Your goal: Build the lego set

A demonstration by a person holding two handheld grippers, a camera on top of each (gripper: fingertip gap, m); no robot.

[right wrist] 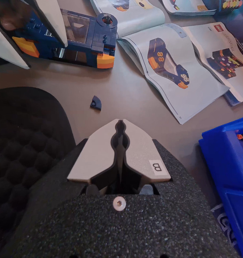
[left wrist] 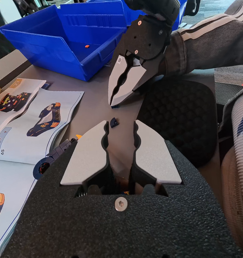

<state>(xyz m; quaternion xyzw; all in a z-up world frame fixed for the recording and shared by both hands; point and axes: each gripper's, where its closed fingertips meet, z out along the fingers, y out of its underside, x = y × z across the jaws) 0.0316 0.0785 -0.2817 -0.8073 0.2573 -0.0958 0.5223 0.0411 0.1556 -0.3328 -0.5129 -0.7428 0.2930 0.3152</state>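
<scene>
Grey bench [right wrist: 79, 78], cluttered.
We note open booklets [right wrist: 174, 67], blue bin [left wrist: 51, 41]; left gripper [left wrist: 121, 124] jaws apart, right gripper [right wrist: 121, 120] jaws together.

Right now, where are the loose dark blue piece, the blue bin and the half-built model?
Loose piece [right wrist: 95, 103]: right wrist view, on its flat top.
Blue bin [left wrist: 48, 46]: left wrist view, on its front wall.
Model [right wrist: 102, 41]: right wrist view, on its dark blue body.
</scene>
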